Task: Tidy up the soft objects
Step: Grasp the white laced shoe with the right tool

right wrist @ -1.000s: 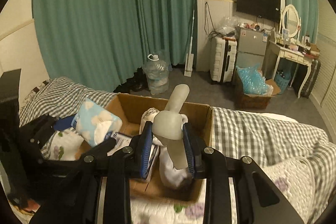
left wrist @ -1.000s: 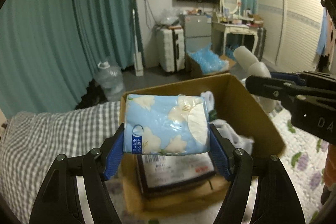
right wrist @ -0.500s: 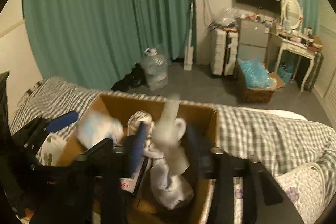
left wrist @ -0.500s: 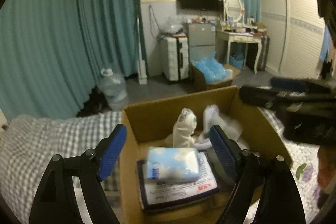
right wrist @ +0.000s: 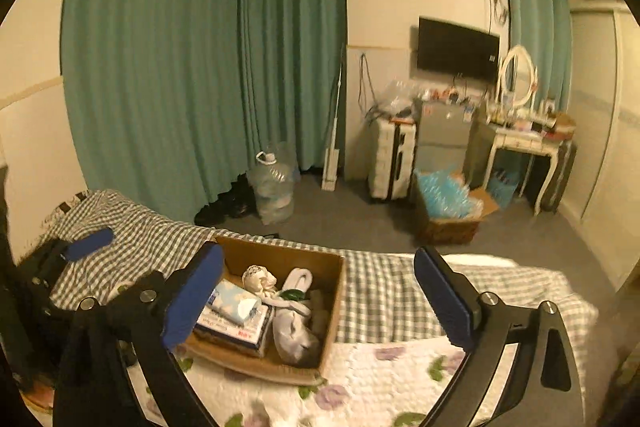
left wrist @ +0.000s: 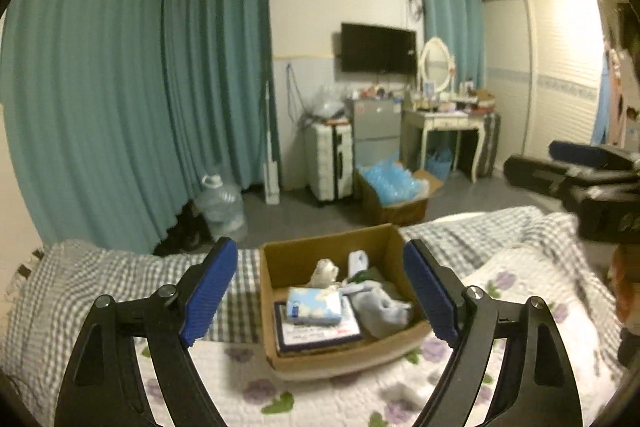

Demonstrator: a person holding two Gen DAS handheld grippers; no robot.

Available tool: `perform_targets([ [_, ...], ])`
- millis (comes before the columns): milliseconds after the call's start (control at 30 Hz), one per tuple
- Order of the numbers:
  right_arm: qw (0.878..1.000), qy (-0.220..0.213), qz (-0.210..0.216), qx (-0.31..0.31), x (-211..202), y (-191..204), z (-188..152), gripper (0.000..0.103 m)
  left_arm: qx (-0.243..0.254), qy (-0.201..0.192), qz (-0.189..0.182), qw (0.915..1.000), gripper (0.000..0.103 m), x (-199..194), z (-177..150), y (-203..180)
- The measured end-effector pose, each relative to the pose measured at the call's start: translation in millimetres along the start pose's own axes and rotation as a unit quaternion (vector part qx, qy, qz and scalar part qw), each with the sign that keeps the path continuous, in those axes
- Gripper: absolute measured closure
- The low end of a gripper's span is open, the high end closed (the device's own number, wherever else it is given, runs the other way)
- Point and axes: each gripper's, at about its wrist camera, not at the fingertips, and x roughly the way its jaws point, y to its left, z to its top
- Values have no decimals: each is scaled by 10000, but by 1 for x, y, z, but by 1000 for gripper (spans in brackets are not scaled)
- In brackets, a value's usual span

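left gripper (left wrist: 320,291): raised above the bed, pointing down at the box, fingers (left wrist: 210,291) spread wide, nothing between them
right gripper (right wrist: 318,303): also up over the bed, aimed at the box from its right side, fingers (right wrist: 442,301) wide apart, holding nothing
right gripper in left view: dark, blurred, at the right edge (left wrist: 592,183)
left gripper in right view: at the left edge over the checked blanket, blue pad showing (right wrist: 86,245)
cardboard box (left wrist: 296,249): open top, sits on the bed between checked blanket (left wrist: 80,279) and flowered quilt (left wrist: 520,311)
box contents: blue tissue pack (left wrist: 314,305) lies on top of a flat packet (left wrist: 320,331) in the left part; grey sock (left wrist: 380,307) bunched in the right part; small white soft toy (left wrist: 326,273) near the back wall; white rolled thing (left wrist: 358,261) and a dark green item (left wrist: 370,275) beside it, can't tell what these are
same in right view: tissue pack (right wrist: 236,301), sock (right wrist: 296,335), toy (right wrist: 258,277) all inside box (right wrist: 334,303)
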Motion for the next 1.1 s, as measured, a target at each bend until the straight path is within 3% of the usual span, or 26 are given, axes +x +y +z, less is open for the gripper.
perform_targets([
  [167,9994,23,-273,-224,-46,8,-13,6,85,-193,79,9997,17,-40,-8,-6],
  [333,9991,224,-342,-148,-60,5,-49,6,-22,-17,111,9999,17,-46,-30,-8],
  [500,9971,749,-147,44,-41,-10,-95,6,-182,371,231,9989,17,-23,-68,-9],
  [733,9888,1482,11,-154,20,-16,-163,7,-445,1032,436,9927,17,26,-121,-21],
  [867,9830,1821,69,-218,53,-17,-193,20,-190,1378,479,9891,17,51,-143,-37],
  [933,9802,1957,73,-278,67,-20,-205,21,-323,1539,307,9871,17,61,-153,-41],
  [1100,9710,2361,355,-150,91,-31,-228,30,-559,1853,324,9806,17,81,-173,-44],
])
